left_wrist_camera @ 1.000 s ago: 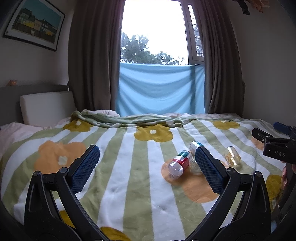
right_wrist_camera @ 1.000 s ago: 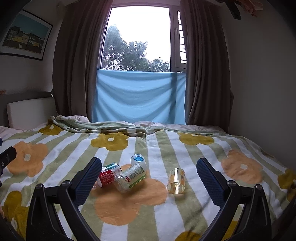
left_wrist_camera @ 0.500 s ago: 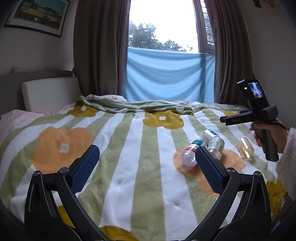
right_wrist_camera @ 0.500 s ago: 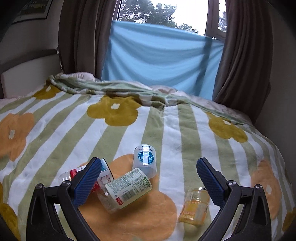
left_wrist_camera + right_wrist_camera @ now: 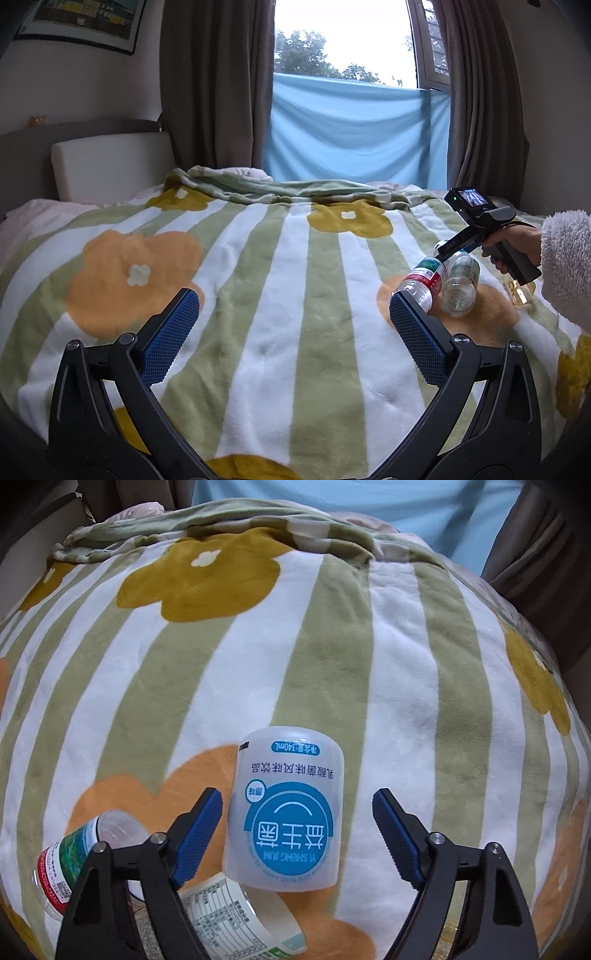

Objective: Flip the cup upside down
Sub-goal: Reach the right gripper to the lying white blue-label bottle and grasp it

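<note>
Closing on the white cup, which stands low and centre in the right wrist view with its print inverted, the right gripper is spread wide, its left pad almost touching the wall; an uneven squeeze could tip it on the soft blanket or knock the labelled bottle lying against its base. Whether its mouth faces up or down cannot be told, and another bottle is cut off at lower left. Over bare blanket, the left gripper gapes wide, empty.
</note>
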Available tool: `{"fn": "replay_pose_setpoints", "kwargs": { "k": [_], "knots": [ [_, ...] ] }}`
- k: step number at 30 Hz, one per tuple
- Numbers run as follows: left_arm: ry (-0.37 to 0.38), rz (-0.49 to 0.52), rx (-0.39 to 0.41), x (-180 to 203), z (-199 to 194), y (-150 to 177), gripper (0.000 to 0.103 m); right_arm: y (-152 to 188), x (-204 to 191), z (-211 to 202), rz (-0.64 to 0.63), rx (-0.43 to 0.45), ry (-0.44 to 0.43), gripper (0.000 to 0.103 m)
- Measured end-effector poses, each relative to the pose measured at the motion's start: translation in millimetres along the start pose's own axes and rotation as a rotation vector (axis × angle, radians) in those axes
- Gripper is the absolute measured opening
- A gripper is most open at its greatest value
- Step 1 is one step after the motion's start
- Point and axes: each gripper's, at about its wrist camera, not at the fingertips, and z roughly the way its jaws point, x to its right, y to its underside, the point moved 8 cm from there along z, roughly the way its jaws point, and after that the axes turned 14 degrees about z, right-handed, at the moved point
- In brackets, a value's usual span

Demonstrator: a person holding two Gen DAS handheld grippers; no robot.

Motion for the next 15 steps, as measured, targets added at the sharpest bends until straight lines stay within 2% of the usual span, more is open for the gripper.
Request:
{"fn": "replay_pose_setpoints", "kwargs": {
  "k": [2, 4, 10, 15],
  "knots": [
    [0.006, -0.007, -0.01, -1.0, 2.6, 3.7, 0.103, 0.2, -0.1, 5.5, -0.006, -0.016, 0.01, 0.07],
    [0.009, -0.003, -0.019, 0.2, 4.0, 5.7, 0.103, -1.9, -2.3, 8.0, -0.009, -0.018, 0.007, 0.059],
    [0.017, 0.003, -0.007, 2.1, -3.3, 0.3, 0.103, -13.9, 1.8, -5.5, 0.02, 0.039, 0.031, 0.058],
    [0.033, 0.017, 0.004, 3.0, -15.8, -4.3, 0.103, -14.1, 1.6, -62.1, 0.054, 0.134, -0.04, 0.057]
  ]
}}
